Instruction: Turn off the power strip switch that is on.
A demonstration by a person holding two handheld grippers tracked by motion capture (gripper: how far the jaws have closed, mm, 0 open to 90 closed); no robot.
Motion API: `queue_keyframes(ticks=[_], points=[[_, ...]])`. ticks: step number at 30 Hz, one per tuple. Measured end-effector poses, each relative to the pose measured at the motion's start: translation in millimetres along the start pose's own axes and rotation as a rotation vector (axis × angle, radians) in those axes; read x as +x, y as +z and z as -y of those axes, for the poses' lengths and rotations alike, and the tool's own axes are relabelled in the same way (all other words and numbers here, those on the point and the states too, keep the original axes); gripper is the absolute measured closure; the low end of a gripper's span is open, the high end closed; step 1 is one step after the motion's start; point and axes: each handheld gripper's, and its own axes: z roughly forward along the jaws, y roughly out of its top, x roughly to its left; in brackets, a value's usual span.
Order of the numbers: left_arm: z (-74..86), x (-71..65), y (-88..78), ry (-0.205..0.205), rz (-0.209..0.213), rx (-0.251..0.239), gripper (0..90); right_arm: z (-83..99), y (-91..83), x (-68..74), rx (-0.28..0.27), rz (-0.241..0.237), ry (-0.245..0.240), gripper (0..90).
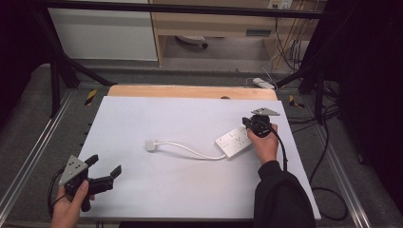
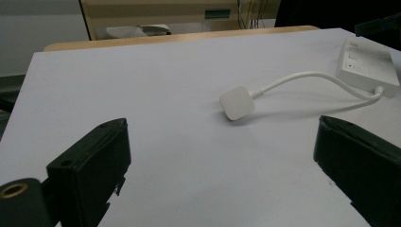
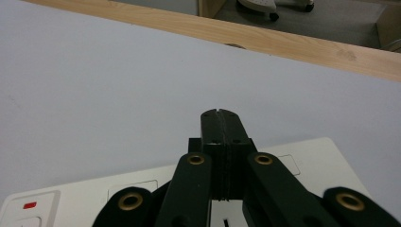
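Observation:
A white power strip [image 1: 234, 141] lies right of the table's middle; its top face [image 3: 71, 201] fills the bottom of the right gripper view. A white cable [image 1: 190, 150] curves left from it to a white plug [image 1: 151, 145], also seen as the plug [image 2: 237, 102] ahead of the left jaws. My right gripper [image 1: 248, 124] hangs over the strip's far end, its jaws pressed together with nothing between them [image 3: 220, 113]. My left gripper [image 1: 103, 165] is at the table's front left, jaws wide apart and empty, the plug well ahead of them.
The white table top [image 1: 180, 118] ends in a wooden strip [image 1: 190, 91] at the far side. A black frame and loose cables [image 1: 328, 142] run along the right edge. Behind the table stand a wooden cabinet and a chair base on the floor.

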Motion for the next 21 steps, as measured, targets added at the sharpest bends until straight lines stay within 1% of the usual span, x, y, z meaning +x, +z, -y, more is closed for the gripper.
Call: queue_keyframes(ticks=[9, 19, 21], points=[[0.2, -0.1, 0.3, 0.000, 0.000, 0.002, 4.6, 4.6, 2.3, -0.9, 0.005, 0.000, 0.007, 90.0], [0.1, -0.3, 0.3, 0.002, 0.000, 0.003, 4.7, 11.8, 2.7, -3.3, 0.001, 0.000, 0.030, 90.0], [0.2, -0.3, 0.3, 0.002, 0.001, 0.003, 4.7, 12.4, 2.9, -3.9, 0.001, 0.001, 0.026, 90.0]])
